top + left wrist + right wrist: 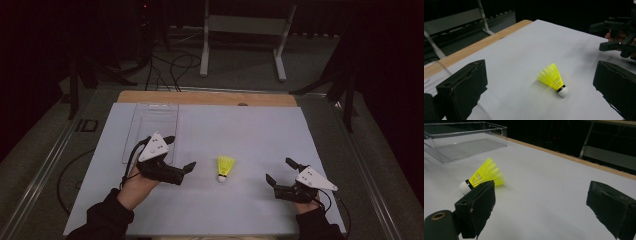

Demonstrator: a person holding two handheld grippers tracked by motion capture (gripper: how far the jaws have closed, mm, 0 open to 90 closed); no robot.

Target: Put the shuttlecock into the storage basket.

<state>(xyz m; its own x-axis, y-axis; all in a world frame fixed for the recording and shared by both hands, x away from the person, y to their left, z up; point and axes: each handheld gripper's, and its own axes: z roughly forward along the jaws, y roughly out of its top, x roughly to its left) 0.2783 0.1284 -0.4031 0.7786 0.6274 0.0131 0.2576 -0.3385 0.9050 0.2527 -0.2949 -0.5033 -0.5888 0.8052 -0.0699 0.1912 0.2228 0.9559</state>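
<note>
A yellow plastic shuttlecock with a white rounded cork tip (225,167) lies on its side on the white surface (250,130), between the left gripper (181,153) and the right gripper (281,171), touching neither. Both have their fingers spread wide and empty. It looks very light, its skirt springy and easily crushed; the firmer tip, pointing near, is likely the safer hold. A clear plastic box (150,125) sits far left.

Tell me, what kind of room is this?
Probably a lab or recording studio, not a home: a white-covered table stands in a dark room, cables trail across the floor beside a metal stand, and a person holds camera-fitted tongs near a yellow shuttlecock.
</note>
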